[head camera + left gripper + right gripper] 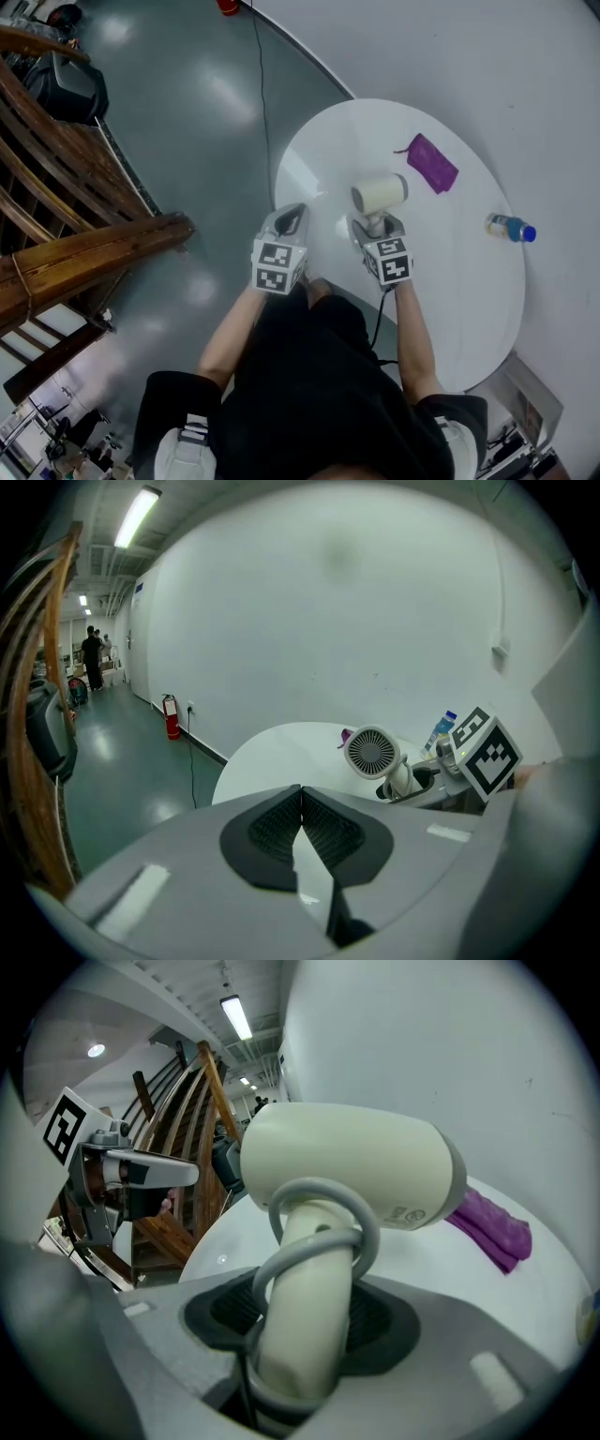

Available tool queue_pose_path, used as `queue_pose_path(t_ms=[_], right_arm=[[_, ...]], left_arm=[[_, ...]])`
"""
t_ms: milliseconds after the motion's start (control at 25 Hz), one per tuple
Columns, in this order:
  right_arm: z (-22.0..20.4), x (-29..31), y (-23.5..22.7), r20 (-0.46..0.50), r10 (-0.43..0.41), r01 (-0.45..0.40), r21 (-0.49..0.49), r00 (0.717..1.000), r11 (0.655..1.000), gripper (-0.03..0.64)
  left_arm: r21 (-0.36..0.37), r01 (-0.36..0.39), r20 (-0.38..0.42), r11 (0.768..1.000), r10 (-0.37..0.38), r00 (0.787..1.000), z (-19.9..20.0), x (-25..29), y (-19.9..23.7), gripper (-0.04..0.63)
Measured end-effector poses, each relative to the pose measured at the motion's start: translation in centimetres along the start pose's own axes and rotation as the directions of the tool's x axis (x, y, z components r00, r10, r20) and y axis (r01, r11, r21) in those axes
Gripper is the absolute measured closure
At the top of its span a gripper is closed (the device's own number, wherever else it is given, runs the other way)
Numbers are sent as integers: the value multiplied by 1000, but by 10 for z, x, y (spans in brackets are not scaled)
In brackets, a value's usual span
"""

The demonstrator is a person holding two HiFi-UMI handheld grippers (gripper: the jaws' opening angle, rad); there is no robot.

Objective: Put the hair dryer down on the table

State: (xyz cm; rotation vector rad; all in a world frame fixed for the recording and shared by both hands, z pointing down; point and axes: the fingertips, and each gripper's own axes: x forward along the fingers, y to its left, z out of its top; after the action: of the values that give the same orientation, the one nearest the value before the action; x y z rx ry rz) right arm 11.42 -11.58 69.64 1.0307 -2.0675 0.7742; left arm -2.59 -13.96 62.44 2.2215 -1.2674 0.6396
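Right gripper (376, 225) holds hair dryer (380, 192) over white table (450, 281), grey floor (187, 103).

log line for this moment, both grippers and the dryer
left hand-held gripper: shut, empty | right hand-held gripper: shut on hair dryer handle, dryer upright over table | on table: purple pouch, bottle

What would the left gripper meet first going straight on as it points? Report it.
Likely the bare white table: the left gripper, jaws shut, points across its near edge. The hair dryer, held by the right gripper, stands off to the right. The gripper's height above the tabletop is unclear.
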Motion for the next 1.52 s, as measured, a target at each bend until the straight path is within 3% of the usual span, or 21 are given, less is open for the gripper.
queue_pose_path(t_ms=[720, 1520], right_arm=[[-14, 27, 3, -164, 4, -12, -51, 986, 999, 379], [-17, 34, -2, -211, -68, 36, -153, 975, 988, 376]], left_arm=[[-22, -10, -35, 1000, 9, 999, -9, 10, 14, 588], [-33, -6, -54, 999, 4, 999, -13, 19, 17, 588]])
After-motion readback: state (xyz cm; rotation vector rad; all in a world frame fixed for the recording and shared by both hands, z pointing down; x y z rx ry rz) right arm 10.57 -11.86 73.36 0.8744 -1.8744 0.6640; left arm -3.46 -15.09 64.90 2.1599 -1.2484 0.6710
